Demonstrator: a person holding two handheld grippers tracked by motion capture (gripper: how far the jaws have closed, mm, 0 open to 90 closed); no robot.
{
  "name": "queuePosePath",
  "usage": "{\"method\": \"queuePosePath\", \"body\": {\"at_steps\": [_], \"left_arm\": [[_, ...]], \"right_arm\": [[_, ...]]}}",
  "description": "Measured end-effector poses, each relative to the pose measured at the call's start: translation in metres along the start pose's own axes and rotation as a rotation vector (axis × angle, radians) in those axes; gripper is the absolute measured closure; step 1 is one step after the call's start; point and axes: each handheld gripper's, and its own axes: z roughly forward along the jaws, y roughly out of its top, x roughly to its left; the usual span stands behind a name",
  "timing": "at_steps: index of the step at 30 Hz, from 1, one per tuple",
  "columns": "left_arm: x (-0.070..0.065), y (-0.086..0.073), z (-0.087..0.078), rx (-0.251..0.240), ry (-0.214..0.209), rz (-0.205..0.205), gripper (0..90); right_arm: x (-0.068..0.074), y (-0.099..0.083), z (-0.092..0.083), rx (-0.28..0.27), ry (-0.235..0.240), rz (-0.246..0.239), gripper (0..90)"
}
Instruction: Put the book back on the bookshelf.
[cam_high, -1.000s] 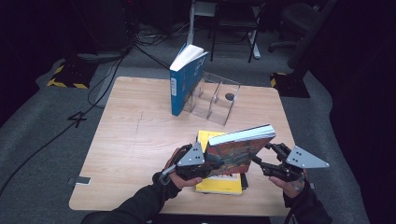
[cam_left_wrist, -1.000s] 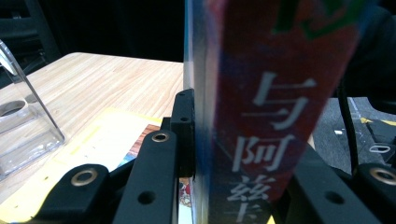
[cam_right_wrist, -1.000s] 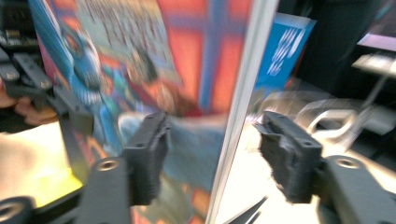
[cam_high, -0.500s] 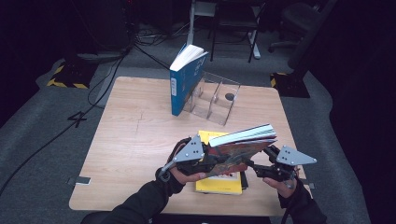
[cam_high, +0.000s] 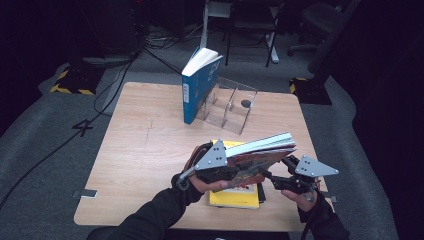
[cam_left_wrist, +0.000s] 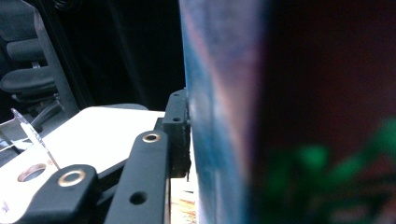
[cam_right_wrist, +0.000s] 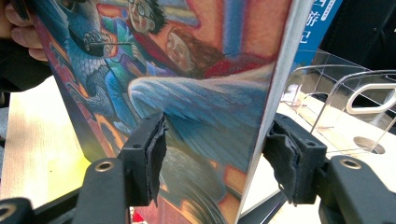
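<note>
High view looks forward and down over the desk (cam_high: 150, 150) — both gripper views sit close against the picture book (cam_high: 260, 157), shared by all three.

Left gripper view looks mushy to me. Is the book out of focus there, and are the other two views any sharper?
Left gripper view: the illustrated book is a close blur, while the jaw against it is sharper. Right gripper view: its cover is crisp. High view: table evenly lit, surroundings dark.

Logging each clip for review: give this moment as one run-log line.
left gripper: shut on illustrated paperback book | right gripper: jaws astride its edge | book: lifted, tilted above yellow book | clear acrylic rack: holds upright blue book
</note>
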Motion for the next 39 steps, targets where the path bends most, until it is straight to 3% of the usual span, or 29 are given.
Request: {"method": "queuePosePath", "body": {"at_steps": [7, 10, 15, 19, 22, 27, 32, 39], "left_arm": [[0.002, 0.002, -0.002, 0.025, -0.004, 0.012, 71.7], [0.003, 0.003, -0.002, 0.031, -0.014, 0.010, 71.7], [0.004, 0.006, -0.004, 0.067, 0.015, 0.017, 69.8], [0.006, 0.006, -0.006, 0.096, 0.025, 0.018, 69.8], [0.006, 0.008, -0.005, 0.101, 0.027, 0.010, 71.1], [0.009, 0.011, -0.003, 0.117, 0.025, 0.005, 73.6], [0.015, 0.012, 0.001, 0.105, 0.033, -0.010, 73.8], [0.023, 0.021, 0.007, 0.107, 0.076, 0.015, 73.9]], "right_arm": [[-0.002, 0.000, -0.002, 0.009, -0.021, -0.013, 35.6], [-0.004, -0.003, -0.004, 0.029, -0.032, 0.004, 33.7], [-0.011, -0.015, -0.010, 0.096, -0.062, 0.014, 30.2], [-0.021, -0.034, -0.016, 0.161, -0.092, 0.068, 28.7], [-0.026, -0.044, -0.017, 0.205, -0.112, 0.075, 28.4], [-0.033, -0.054, -0.015, 0.232, -0.120, 0.119, 28.6], [-0.033, -0.057, -0.011, 0.256, -0.114, 0.119, 28.8], [-0.034, -0.059, -0.009, 0.267, -0.113, 0.121, 29.0]]}}
